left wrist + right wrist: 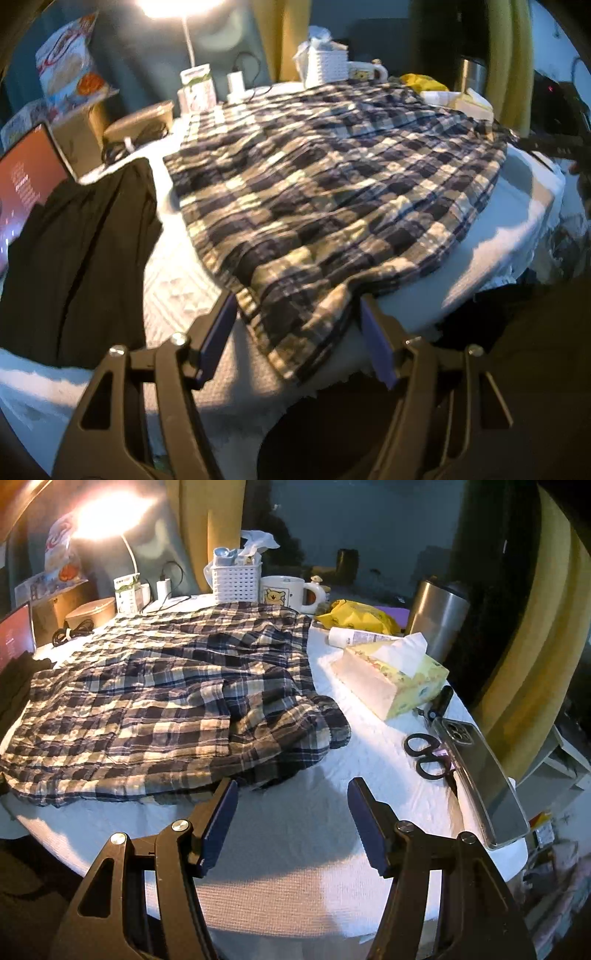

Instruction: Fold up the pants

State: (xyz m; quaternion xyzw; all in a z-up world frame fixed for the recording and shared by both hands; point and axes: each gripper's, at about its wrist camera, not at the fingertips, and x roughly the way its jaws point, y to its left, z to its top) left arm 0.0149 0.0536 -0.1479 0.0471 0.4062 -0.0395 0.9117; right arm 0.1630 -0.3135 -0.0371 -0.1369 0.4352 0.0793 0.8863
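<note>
Plaid pants in navy, white and tan lie spread on the white-covered table. In the left wrist view my left gripper is open, its jaws on either side of the pants' near hem corner, which hangs over the table edge. In the right wrist view the pants lie to the left and ahead, rumpled at their right side. My right gripper is open and empty over bare tablecloth, just short of the pants' near edge.
A black garment lies left of the pants by a lit screen. A tissue box, scissors, a phone and a steel flask stand at the right. A white basket, mug and lamp stand at the back.
</note>
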